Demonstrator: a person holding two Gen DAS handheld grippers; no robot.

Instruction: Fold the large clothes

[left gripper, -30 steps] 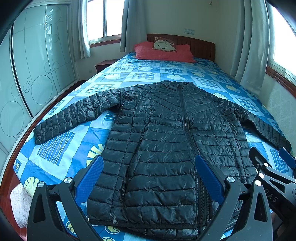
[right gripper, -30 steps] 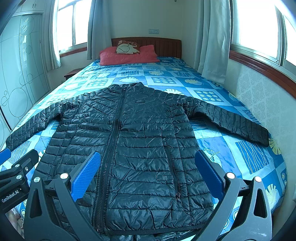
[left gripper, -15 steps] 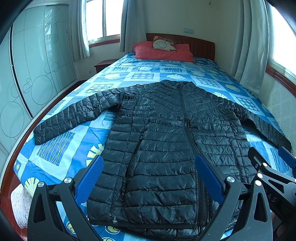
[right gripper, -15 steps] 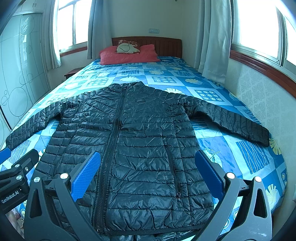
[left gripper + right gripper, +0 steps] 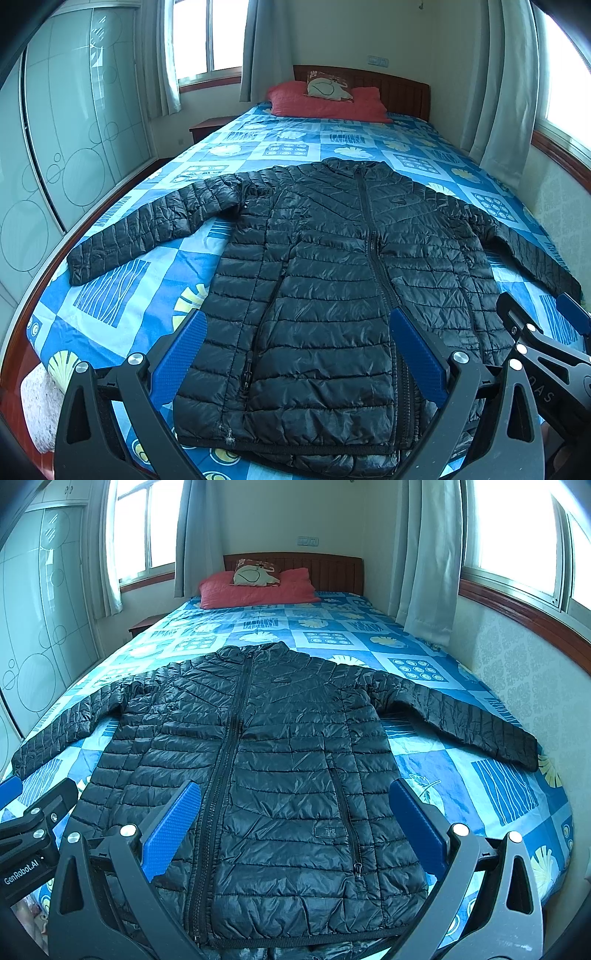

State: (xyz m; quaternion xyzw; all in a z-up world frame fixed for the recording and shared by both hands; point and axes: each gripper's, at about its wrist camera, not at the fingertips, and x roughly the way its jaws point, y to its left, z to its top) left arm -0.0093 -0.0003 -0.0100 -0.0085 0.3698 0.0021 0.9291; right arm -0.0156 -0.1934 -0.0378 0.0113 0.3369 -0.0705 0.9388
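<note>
A black quilted puffer jacket (image 5: 332,280) (image 5: 280,760) lies flat and zipped on the bed, front up, collar toward the headboard, both sleeves spread outward. Its left sleeve (image 5: 147,229) reaches toward the bed's left edge, and its right sleeve (image 5: 461,716) toward the wall side. My left gripper (image 5: 295,350) hovers open above the hem's left half, nothing between its blue pads (image 5: 177,354). Above the hem's right half my right gripper (image 5: 295,827) also stands open and empty. Each gripper shows at the edge of the other's view.
The bed (image 5: 110,295) has a blue patterned cover, with red pillows (image 5: 325,103) and a wooden headboard (image 5: 332,568) at the far end. Sliding wardrobe doors (image 5: 74,129) stand to the left, a wall with curtains (image 5: 424,554) to the right. A nightstand (image 5: 210,127) sits at the far left.
Both views shifted very slightly. The jacket lies as before and both grippers stay open.
</note>
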